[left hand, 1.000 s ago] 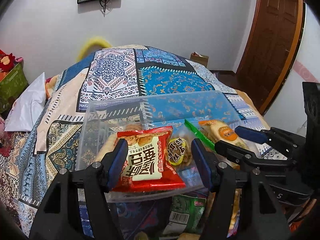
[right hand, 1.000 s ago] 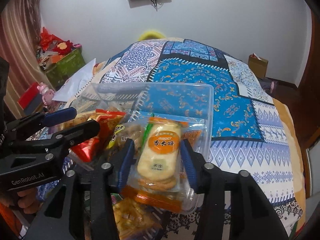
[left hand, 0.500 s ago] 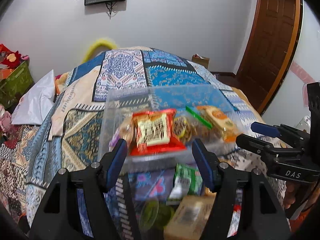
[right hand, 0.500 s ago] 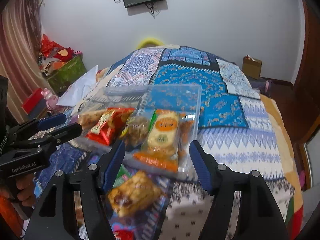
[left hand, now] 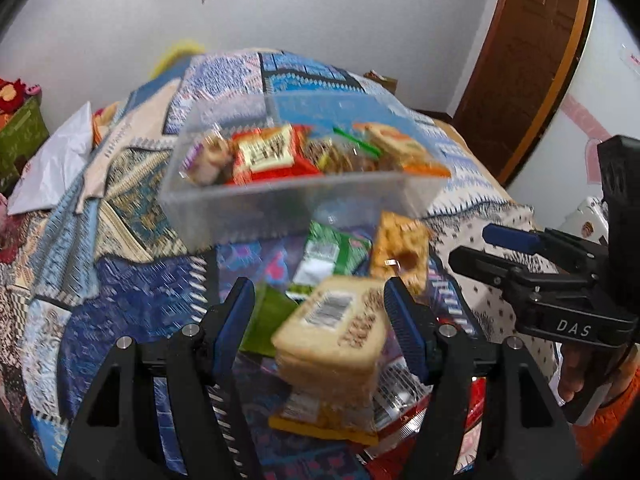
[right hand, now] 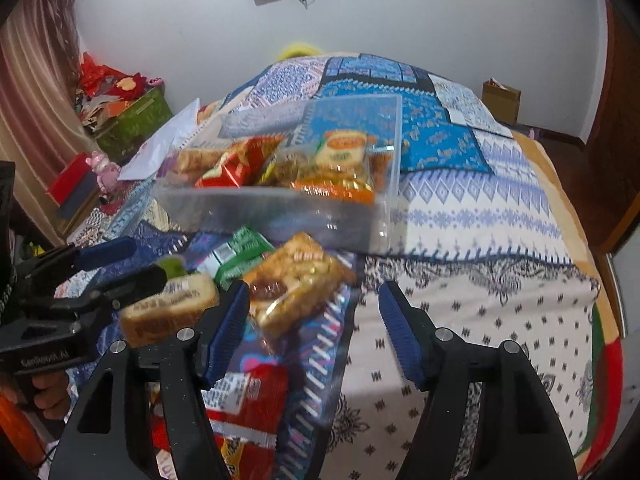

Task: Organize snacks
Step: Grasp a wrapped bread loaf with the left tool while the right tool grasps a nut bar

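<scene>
A clear plastic box (left hand: pixel 280 204) stands on the quilt and holds a red pack (left hand: pixel 264 156), an orange-labelled cracker pack (right hand: pixel 344 152) and other snacks. Loose snacks lie in front of it. My left gripper (left hand: pixel 318 300) is open, and a cream biscuit pack (left hand: pixel 332 328) lies between its fingers, untouched by the left pad. My right gripper (right hand: pixel 312 300) is open just behind a golden-brown pack (right hand: pixel 296 280). A green pack (left hand: pixel 324 252) lies near the box wall (right hand: pixel 280 212). Each gripper shows in the other's view: the right one (left hand: pixel 468 245) and the left one (right hand: pixel 148 260).
A patchwork quilt (right hand: pixel 480 208) covers the bed. A red pack (right hand: pixel 240 400) lies under my right gripper. A green crate with toys (right hand: pixel 132 120) and a white pillow (left hand: pixel 52 164) sit at the left. A brown door (left hand: pixel 532 60) stands at the right.
Both grippers have drawn back from the box. Their fingers no longer frame the packs inside it; loose snacks on the quilt now lie between them. The right jaws stand wider.
</scene>
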The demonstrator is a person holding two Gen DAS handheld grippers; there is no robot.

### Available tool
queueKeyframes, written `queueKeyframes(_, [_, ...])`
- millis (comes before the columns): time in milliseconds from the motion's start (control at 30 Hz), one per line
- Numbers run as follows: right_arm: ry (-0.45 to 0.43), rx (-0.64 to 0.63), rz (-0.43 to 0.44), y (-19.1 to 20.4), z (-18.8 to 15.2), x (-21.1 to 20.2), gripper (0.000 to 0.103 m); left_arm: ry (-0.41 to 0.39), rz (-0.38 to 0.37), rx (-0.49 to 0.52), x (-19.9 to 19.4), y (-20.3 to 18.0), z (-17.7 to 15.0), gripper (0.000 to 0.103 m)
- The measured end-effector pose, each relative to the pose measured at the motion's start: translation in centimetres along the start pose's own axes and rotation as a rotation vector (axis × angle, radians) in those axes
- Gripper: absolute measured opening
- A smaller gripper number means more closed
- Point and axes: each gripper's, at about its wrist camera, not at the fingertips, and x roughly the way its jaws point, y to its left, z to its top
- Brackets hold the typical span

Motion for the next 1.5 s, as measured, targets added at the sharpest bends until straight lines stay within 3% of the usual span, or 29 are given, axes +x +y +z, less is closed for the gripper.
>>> queueKeyframes(133, [0.018,0.030,0.005,-0.6,-0.8,0.3,0.064,-0.007,0.014,0.038,0.5,-0.8,-0.3,0.068])
queueKeyframes(233, [0.032,0.049,0.012,-1.0,-1.2,0.5,0.064,0.025,-0.032,0.035,1.3,-1.3,-0.4,0.073])
queueKeyframes(333, [0.033,0.062,0.017,-1.2,-1.3,0.5,0.064,0.015,0.009,0.076,1.8,-1.9,-0.9,0.074])
queueKeyframes(533, [0.047,0.060,0.027,-0.8,-1.2,1.2,0.064,-0.012,0.018,0.086,1.8,-1.8,-1.3,0.074])
queueKeyframes(733, [0.055,0.049,0.048,0.2,-0.8,1.9,0.064,-0.036,0.025,0.060,1.0,-1.0,-1.8,0.068])
queueKeyframes(833, [0.064,0.029,0.045,0.8,-0.2,2.6,0.064,-0.038,0.015,0.015,0.6,0.2,-1.9,0.054])
queueKeyframes(933, [0.074,0.007,0.043,1.4,0.5,3.5,0.064,-0.028,0.026,-0.028,0.5,1.5,-1.9,0.051])
queueKeyframes(1100, [0.105,-0.025,0.041,2.5,1.0,5.3,0.069,-0.020,-0.004,-0.046,0.3,2.6,-2.3,0.052])
queueKeyframes(1167, [0.112,-0.030,0.041,2.7,1.0,5.6,0.072,-0.015,0.005,-0.044,0.5,2.6,-2.4,0.060])
queueKeyframes(1500, [0.132,-0.004,0.072,0.3,0.1,4.8,0.069,0.020,0.003,-0.063,1.8,2.9,-2.1,0.066])
